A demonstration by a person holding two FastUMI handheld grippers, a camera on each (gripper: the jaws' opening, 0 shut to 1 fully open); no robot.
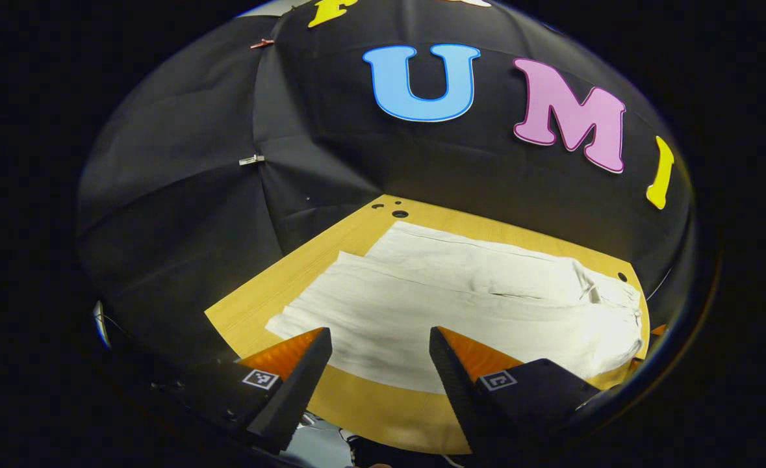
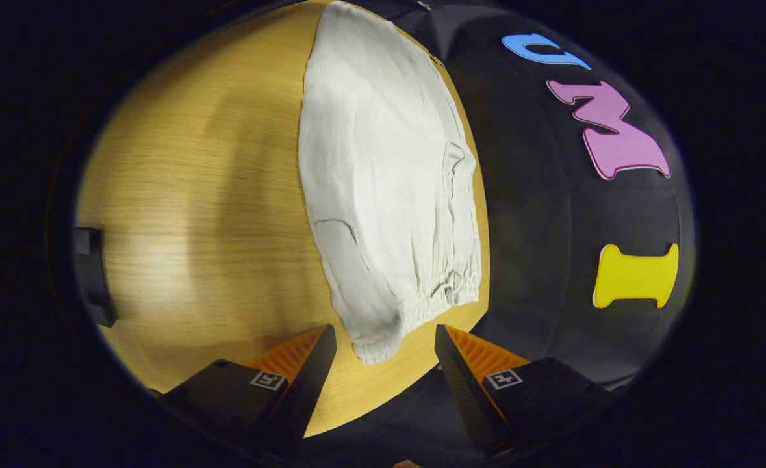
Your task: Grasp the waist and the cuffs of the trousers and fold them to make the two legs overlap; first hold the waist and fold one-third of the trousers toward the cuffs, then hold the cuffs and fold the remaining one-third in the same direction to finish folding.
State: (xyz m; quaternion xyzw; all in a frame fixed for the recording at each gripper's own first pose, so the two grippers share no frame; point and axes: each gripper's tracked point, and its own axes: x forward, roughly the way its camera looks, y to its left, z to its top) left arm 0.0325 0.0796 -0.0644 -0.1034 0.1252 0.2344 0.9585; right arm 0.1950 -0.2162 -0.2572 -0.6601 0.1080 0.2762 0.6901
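White trousers (image 1: 460,299) lie flat on the wooden table (image 1: 370,409), legs side by side, cuffs toward the left and the gathered waist at the right in the left gripper view. My left gripper (image 1: 379,344) hangs open above the near long edge of the trousers, touching nothing. In the right gripper view the same trousers (image 2: 383,182) stretch away from me, their elastic waist (image 2: 415,312) nearest. My right gripper (image 2: 386,341) is open just above the waist's near corner, with nothing pressed between its fingers.
The wooden table (image 2: 194,214) has a wide bare area beside the trousers in the right gripper view. A dark object (image 2: 93,273) sits at that table's far edge. Small holes (image 1: 395,211) mark the table's back corner. The booth's black cloth wall closes in behind.
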